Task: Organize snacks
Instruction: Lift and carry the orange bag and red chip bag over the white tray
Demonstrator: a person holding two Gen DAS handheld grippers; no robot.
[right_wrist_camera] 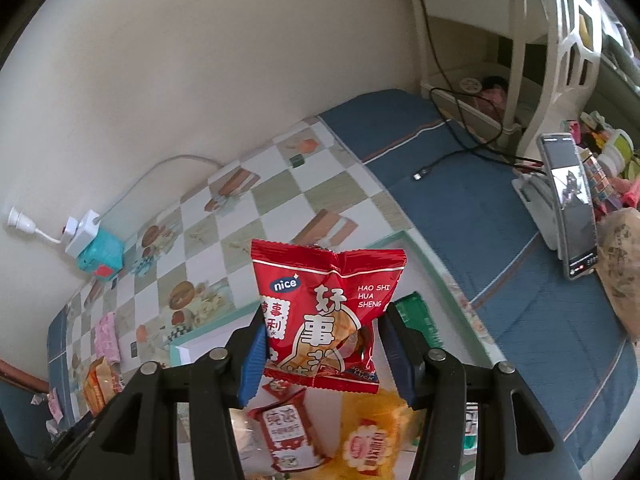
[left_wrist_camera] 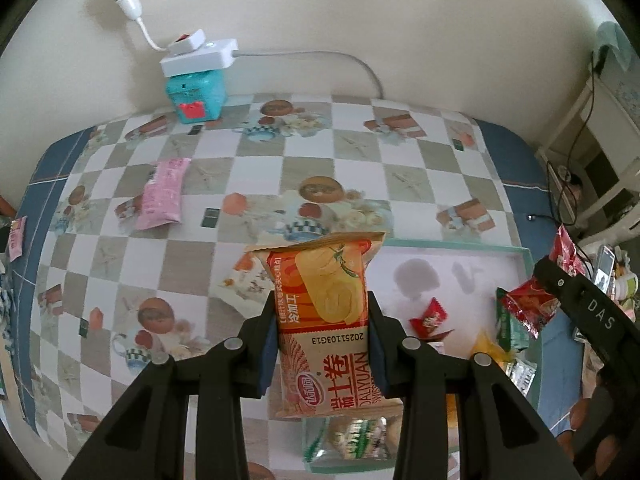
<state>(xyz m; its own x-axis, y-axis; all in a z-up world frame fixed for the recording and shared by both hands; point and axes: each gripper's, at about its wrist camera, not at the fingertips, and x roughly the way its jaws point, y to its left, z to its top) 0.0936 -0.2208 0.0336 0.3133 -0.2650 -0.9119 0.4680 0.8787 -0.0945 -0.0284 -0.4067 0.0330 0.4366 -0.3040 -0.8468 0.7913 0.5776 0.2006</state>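
My left gripper [left_wrist_camera: 323, 314] is shut on an orange Swiss-roll packet [left_wrist_camera: 326, 300], which hangs upright above the checked tablecloth, just left of a white tray with a mint rim [left_wrist_camera: 440, 243]. My right gripper [right_wrist_camera: 323, 320] is shut on a red peanut packet [right_wrist_camera: 328, 304] and holds it over that tray [right_wrist_camera: 424, 250]. In the left wrist view the red packet [left_wrist_camera: 528, 308] shows at the right, beside the right gripper's black arm. Several snacks lie in the tray: a small red candy [left_wrist_camera: 430, 318], a green packet [right_wrist_camera: 420, 316], a yellow packet [right_wrist_camera: 372, 440] and a red-and-white packet [right_wrist_camera: 288, 436].
A pink packet [left_wrist_camera: 162, 194] lies on the tablecloth at the left, and a smaller pink one [left_wrist_camera: 16, 238] near the table's left edge. A teal cube toy [left_wrist_camera: 196, 96] carrying a white power strip stands against the wall. A phone on a stand [right_wrist_camera: 568, 204] and cables [right_wrist_camera: 460, 148] are on the blue cloth at the right.
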